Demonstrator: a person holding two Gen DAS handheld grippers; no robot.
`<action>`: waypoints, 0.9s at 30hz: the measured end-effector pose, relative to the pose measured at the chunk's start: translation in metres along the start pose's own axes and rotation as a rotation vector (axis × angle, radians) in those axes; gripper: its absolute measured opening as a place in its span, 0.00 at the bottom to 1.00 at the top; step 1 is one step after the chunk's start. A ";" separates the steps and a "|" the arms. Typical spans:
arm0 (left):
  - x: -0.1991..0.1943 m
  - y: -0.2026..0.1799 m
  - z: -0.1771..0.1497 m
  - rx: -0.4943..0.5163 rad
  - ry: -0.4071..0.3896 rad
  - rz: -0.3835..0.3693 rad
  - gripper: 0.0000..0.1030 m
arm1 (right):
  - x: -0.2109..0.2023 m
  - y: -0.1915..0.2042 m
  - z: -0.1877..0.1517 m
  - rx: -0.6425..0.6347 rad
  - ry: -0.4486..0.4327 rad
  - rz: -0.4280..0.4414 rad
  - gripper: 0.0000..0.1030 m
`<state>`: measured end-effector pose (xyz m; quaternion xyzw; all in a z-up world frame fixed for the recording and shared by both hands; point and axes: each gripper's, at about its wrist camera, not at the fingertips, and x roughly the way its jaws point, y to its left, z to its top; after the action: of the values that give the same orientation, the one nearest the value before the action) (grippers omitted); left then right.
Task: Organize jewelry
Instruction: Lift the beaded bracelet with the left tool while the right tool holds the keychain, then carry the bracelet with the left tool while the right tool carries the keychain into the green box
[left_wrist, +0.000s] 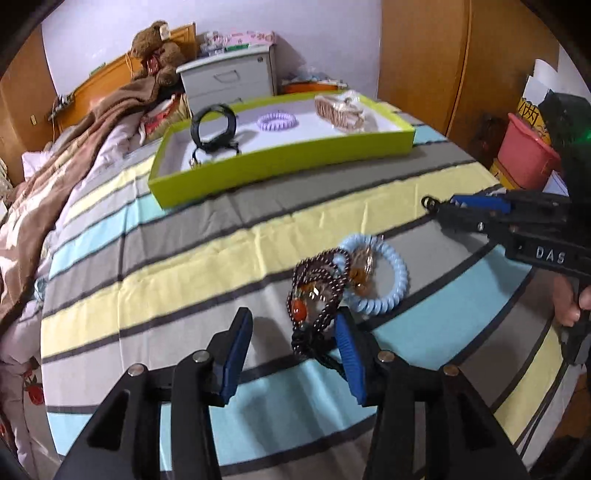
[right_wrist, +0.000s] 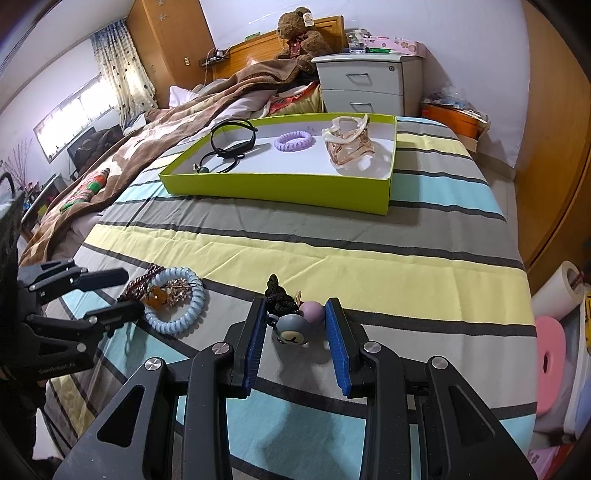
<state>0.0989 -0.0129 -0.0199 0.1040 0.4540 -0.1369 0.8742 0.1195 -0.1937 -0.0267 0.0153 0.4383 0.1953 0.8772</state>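
tray (right_wrist: 280, 192) at 12 o'clock holds three or four pieces; beads (left_wrist: 317, 291) and coil (left_wrist: 384, 280) left on bed. left gripper (left_wrist: 291, 354) parted, empty; right gripper (right_wrist: 295, 332) holds charm tie (right_wrist: 291, 325).

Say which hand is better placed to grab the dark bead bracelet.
Left. The left gripper stands open at the dark bead bracelet; the right gripper already holds a bear-charm hair tie.

Bare striped bedspread (right_wrist: 332, 254) lies open between the jewelry pile (right_wrist: 170, 299) and green tray (right_wrist: 280, 192).
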 end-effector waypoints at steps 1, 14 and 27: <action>-0.001 -0.001 0.001 0.007 -0.011 0.003 0.47 | 0.000 0.000 0.000 0.001 0.001 0.001 0.33; -0.006 0.019 0.001 -0.137 -0.035 -0.062 0.15 | 0.000 -0.004 0.001 0.012 0.000 0.006 0.33; -0.019 0.040 0.006 -0.233 -0.087 -0.101 0.15 | -0.008 -0.002 0.005 0.016 -0.034 -0.005 0.32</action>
<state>0.1069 0.0256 0.0015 -0.0273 0.4332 -0.1315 0.8912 0.1193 -0.1976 -0.0176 0.0243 0.4250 0.1892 0.8849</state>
